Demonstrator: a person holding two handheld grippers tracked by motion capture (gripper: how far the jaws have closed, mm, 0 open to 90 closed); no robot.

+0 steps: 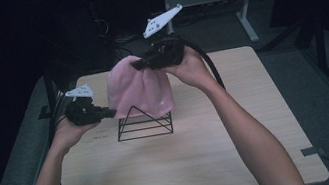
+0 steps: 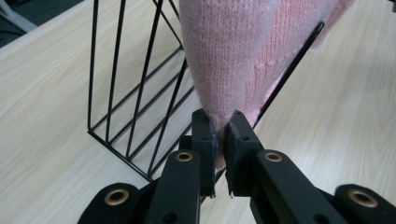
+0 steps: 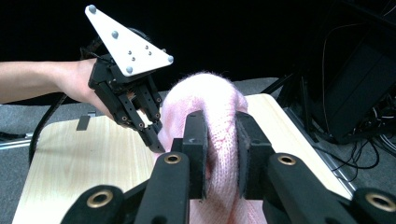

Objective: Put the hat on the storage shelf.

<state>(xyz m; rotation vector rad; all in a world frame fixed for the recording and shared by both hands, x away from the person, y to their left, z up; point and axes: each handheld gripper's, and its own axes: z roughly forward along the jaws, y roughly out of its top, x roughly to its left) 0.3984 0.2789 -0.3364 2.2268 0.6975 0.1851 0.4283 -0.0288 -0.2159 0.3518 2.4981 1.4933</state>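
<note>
A pink knitted hat [image 1: 137,89] hangs over a black wire triangular stand [image 1: 144,125] near the middle of the wooden table [image 1: 189,159]. My left gripper [image 1: 111,113] is shut on the hat's lower left edge; in the left gripper view its pads [image 2: 210,140] pinch the knit [image 2: 224,60] beside the stand's wires [image 2: 135,93]. My right gripper [image 1: 140,65] is shut on a fold at the hat's top right. The right gripper view has that fold [image 3: 219,140] squeezed between the jaws, with the left gripper [image 3: 156,144] beyond, holding the far side.
The table's back edge meets a dark floor with cables and a desk frame [image 1: 245,13]. Dark equipment [image 3: 359,84] stands off the table's side. Both forearms come in from the bottom of the high view.
</note>
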